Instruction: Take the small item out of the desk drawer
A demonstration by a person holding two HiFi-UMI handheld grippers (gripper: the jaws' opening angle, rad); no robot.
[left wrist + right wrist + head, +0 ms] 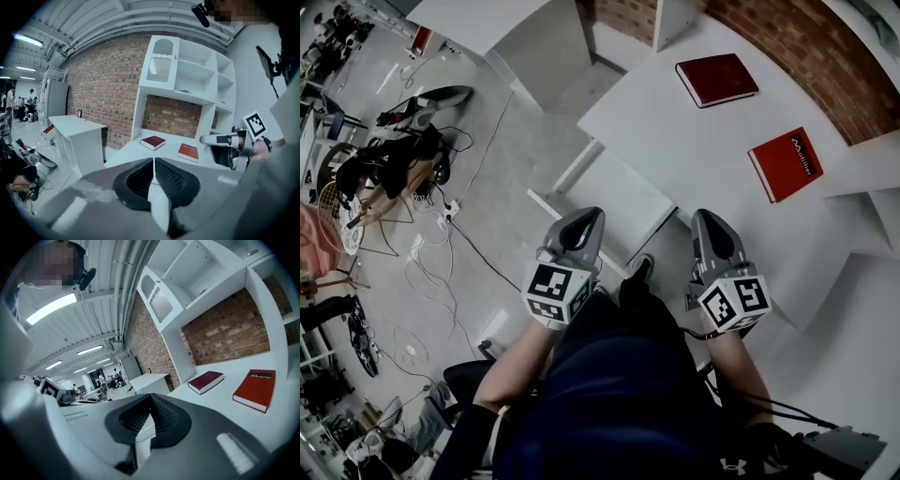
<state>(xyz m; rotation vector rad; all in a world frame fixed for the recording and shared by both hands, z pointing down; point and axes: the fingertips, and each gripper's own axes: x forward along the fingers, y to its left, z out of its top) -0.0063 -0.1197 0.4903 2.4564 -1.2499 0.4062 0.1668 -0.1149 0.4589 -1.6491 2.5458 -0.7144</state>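
A white desk (675,141) stands ahead of me, with a white panel (614,192) under its front edge that may be the drawer front. No small item shows in any view. My left gripper (586,217) (153,164) hovers in front of the desk, jaws pressed together with nothing between them. To its right, at the same height, my right gripper (710,223) (150,401) is likewise shut and empty. Both point toward the desk and touch nothing.
A dark red book (716,79) and a red book (785,163) lie on the desk top. White shelves (197,70) rise behind it against a brick wall. A second white desk (516,28) stands to the left. Cables (441,244) and gear litter the floor.
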